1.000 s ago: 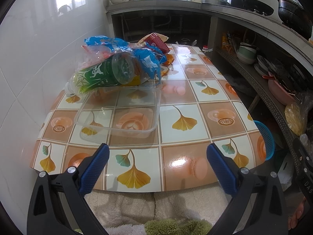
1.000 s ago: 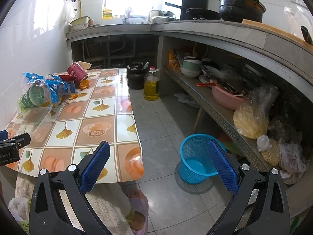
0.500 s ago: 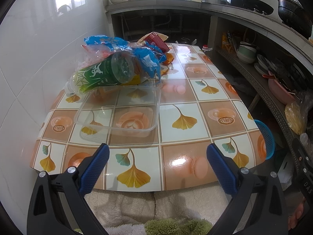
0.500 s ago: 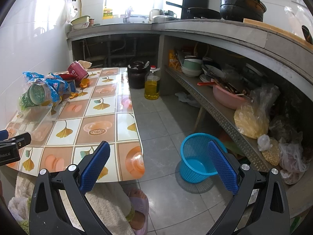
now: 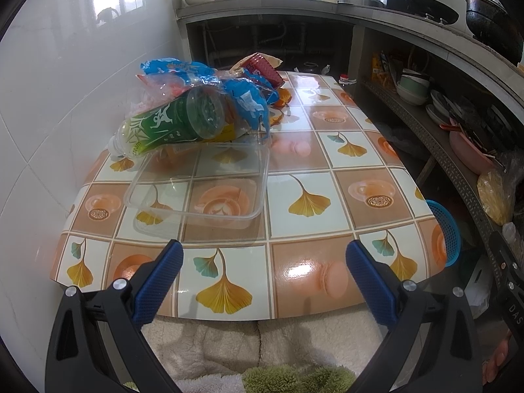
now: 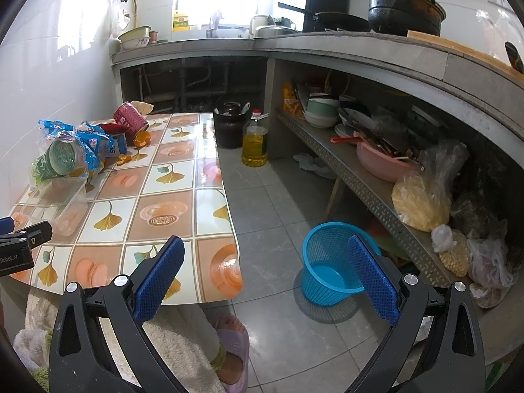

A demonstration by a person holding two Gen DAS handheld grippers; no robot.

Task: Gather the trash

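Note:
A clear plastic food box [image 5: 199,190] lies on the patterned table [image 5: 327,262] in the left wrist view. Behind it is a trash pile: a green plastic bottle [image 5: 173,121], blue wrappers [image 5: 249,98] and a red cup [image 5: 265,68]. The pile also shows in the right wrist view, with the bottle [image 6: 57,157] and orange peel [image 6: 142,138]. My left gripper [image 5: 262,278] is open and empty over the table's near edge, short of the box. My right gripper [image 6: 262,275] is open and empty, held off the table's right corner above the floor. A blue mesh bin [image 6: 330,268] stands on the floor.
A white tiled wall [image 5: 65,98] borders the table's left side. A low shelf [image 6: 360,177] with bowls and bags runs along the right. An oil bottle [image 6: 254,144] and a dark pot [image 6: 229,127] stand on the floor beyond the table. A slippered foot [image 6: 234,344] is below.
Both grippers have stayed nearly still and open. The right wrist view has shifted very slightly. Nothing on the table has moved.

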